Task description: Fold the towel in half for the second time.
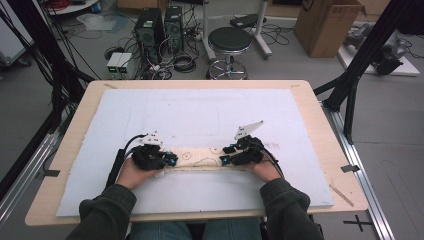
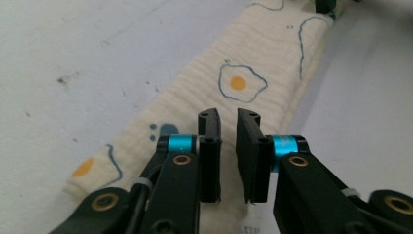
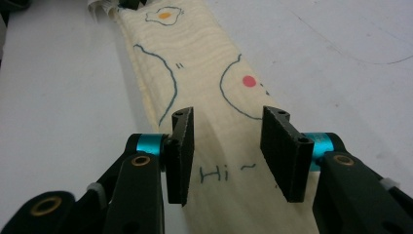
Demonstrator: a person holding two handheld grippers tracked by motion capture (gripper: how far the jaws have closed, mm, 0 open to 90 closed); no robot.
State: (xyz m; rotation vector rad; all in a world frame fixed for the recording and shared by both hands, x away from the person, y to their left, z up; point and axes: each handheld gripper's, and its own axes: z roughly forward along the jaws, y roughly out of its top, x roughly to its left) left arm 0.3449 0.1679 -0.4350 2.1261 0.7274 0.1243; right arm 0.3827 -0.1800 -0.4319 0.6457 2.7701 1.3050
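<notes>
Folded cloth (image 1: 200, 159): both ends hidden under grippers in high view; print too small to read there. Left gripper view: cloth near end cut by bottom edge, far end by top. Right gripper view: same cropping.

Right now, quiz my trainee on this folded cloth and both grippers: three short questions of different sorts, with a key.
1. True or false: the cloth lies folded into a long strip on the white board.
2. What is printed ahead of the left gripper?
A. fried egg
B. car
C. star
3. Fill in: the right gripper has its jaws ___, with the cloth below them.

Key: 1 true; 2 A; 3 open.
</notes>
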